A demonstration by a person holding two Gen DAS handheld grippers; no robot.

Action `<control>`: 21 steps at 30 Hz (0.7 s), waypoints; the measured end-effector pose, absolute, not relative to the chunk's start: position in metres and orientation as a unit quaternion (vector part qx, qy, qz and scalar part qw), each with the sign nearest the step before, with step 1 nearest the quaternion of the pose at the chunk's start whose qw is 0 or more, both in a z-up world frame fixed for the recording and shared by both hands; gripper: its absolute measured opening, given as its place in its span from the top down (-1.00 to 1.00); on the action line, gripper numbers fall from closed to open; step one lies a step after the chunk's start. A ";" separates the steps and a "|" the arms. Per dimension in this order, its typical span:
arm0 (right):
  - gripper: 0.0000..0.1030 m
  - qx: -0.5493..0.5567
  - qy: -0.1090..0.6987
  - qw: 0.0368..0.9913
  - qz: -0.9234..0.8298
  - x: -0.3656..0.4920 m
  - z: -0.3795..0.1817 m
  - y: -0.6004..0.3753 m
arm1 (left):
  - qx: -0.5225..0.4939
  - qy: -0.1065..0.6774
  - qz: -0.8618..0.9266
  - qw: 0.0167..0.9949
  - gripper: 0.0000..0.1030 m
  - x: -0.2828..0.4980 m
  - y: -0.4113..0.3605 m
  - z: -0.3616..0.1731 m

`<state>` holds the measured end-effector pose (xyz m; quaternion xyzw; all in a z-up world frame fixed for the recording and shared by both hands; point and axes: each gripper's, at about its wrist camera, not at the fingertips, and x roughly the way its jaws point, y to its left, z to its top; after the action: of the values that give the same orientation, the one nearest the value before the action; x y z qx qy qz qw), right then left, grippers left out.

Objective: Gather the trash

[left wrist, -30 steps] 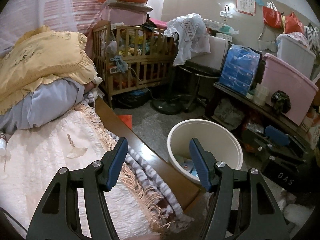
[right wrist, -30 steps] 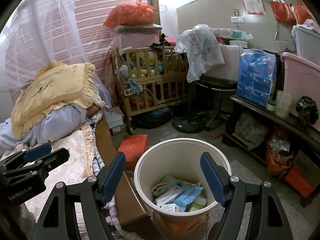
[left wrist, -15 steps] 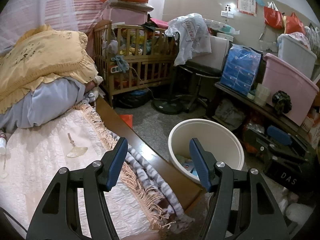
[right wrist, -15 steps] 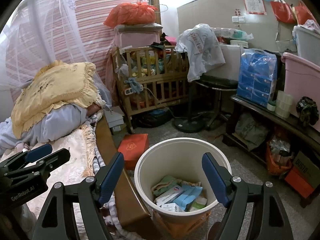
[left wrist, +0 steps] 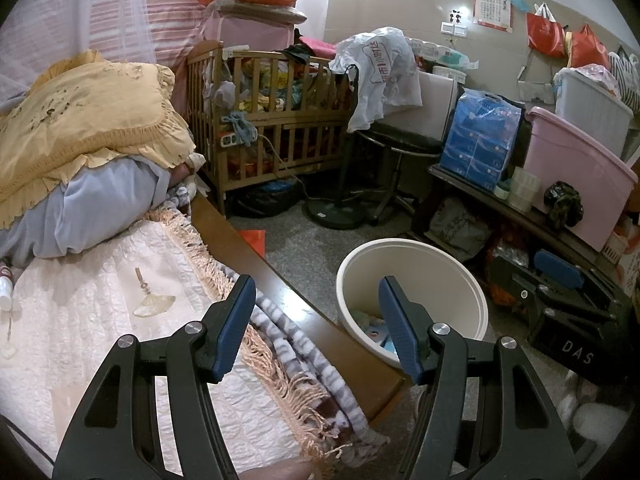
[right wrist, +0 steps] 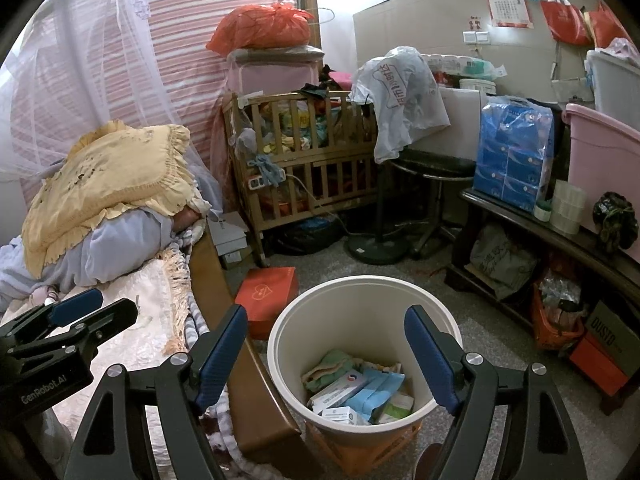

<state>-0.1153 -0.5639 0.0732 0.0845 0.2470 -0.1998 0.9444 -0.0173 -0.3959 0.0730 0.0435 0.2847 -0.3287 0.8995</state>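
Trash bin (right wrist: 362,344): cream, round, open-topped, standing on the speckled floor (right wrist: 472,332) just beside the wooden bed frame (right wrist: 256,396); it seems to sit in an orange crate (right wrist: 360,446), of which only the lower edge shows. Contents: a green cloth (right wrist: 330,368), a white carton (right wrist: 340,386), blue packets (right wrist: 378,392), partly overlapping; the print is too small to read. Right tongs (right wrist: 326,342): above the bin, blue-padded jaws wide apart, nothing between them, framing the bin's mouth. Left tongs (left wrist: 316,324): over the bed edge, jaws moderately open, holding nothing; its right jaw covers part of the bin rim (left wrist: 412,280). On the bed: a cream quilted cover (left wrist: 88,320) with a pink fringe, a striped blanket (left wrist: 296,344), a yellow frilled pillow (left wrist: 88,120) on pale blue bedding (left wrist: 100,204). Near the bin on the floor: a red box (right wrist: 268,296), partly behind the bed frame. Beyond it: a wooden crib (right wrist: 304,164) crammed with items, a fan base (right wrist: 378,246), and a stool (right wrist: 436,168) draped with a white plastic bag (right wrist: 400,96). To the right: a dark bench (right wrist: 560,232) carrying a blue tissue pack (right wrist: 514,152), stacked cups (right wrist: 566,206) and a pink tub (right wrist: 604,160), the tub cut off by the frame edge. Goods under the bench lie in shadow, hard to make out.
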 end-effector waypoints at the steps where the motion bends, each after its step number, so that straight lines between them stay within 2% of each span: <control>1: -0.53 0.085 0.247 0.944 -0.200 -0.115 0.073 -0.564 | 0.044 0.285 -0.329 0.899 -0.22 -0.018 -0.396 0.073; 21: -0.56 0.085 0.253 0.944 -0.196 -0.116 0.071 -0.567 | 0.046 0.289 -0.330 0.898 -0.22 -0.018 -0.397 0.072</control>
<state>-0.1162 -0.5665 0.0712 0.0852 0.2528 -0.1962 0.9436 -0.0181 -0.3969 0.0720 0.0455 0.2890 -0.3297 0.8976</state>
